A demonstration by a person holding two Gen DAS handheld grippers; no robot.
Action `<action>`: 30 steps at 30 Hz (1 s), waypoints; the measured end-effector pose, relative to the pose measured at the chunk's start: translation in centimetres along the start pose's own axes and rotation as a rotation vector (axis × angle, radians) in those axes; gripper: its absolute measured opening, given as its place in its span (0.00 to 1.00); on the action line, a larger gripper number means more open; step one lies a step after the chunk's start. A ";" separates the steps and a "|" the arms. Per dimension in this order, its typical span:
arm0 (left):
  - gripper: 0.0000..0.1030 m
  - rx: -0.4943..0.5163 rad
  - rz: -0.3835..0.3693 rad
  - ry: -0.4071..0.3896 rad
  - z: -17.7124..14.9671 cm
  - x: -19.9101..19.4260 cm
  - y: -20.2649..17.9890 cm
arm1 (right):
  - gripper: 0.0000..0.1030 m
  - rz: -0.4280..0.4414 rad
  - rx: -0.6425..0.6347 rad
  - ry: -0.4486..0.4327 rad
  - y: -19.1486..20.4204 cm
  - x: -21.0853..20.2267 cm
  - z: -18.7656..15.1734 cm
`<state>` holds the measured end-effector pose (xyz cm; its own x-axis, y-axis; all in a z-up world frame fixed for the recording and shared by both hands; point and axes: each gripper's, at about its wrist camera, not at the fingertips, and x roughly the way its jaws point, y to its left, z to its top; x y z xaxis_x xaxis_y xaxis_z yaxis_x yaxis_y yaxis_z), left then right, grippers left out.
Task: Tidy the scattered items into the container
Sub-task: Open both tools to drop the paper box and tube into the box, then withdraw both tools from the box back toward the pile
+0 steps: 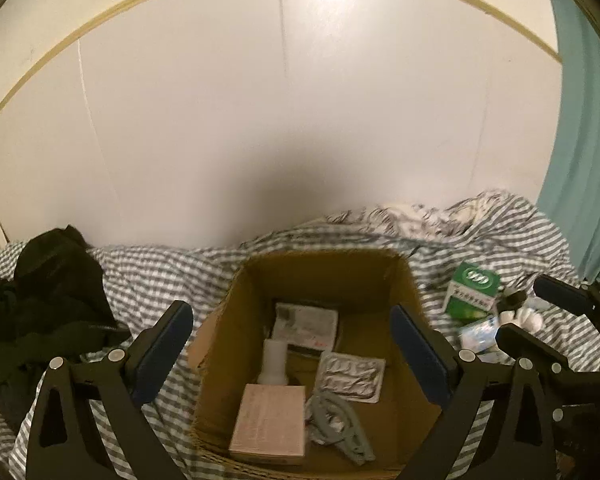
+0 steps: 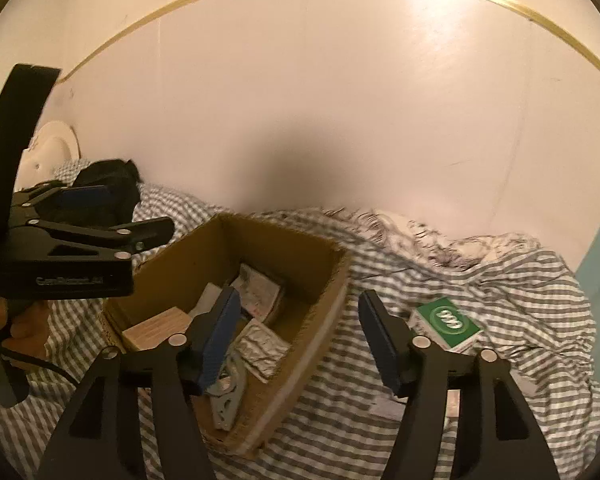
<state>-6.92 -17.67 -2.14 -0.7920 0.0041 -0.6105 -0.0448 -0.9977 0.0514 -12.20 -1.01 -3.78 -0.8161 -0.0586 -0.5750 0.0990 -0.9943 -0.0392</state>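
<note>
Hanging wide open and empty, the left gripper (image 1: 292,340) frames the cardboard box (image 1: 410,280), while the right gripper (image 2: 300,332), jaws parted on nothing, straddles its rim. Inside: one pink carton (image 1: 268,424) nearest, one grey bracket (image 1: 336,428), one foil blister sheet (image 1: 352,376), one white bottle (image 1: 274,364), one booklet (image 1: 306,324). At two o'clock, one green box (image 1: 474,292) lies outside on striped bedding (image 1: 148,276).

Place: home bedroom
Landmark: bed with striped sheet (image 1: 148,280)
Behind bed: white wall (image 1: 260,120)
Right of bed: teal curtain (image 1: 580,160)
On bed: black clothes (image 1: 48,304), cardboard box (image 1: 324,276)
</note>
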 end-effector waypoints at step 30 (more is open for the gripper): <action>1.00 -0.052 -0.011 -0.237 2.6 -4.5 -11.1 | 1.00 -0.216 0.051 -0.226 -14.3 -12.7 -2.3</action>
<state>-4.39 -6.47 2.08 -0.9125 0.0250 -0.4083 -0.0277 -0.9996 0.0008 -2.00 14.15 2.20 -0.9214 0.1417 -0.3619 -0.1142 -0.9888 -0.0963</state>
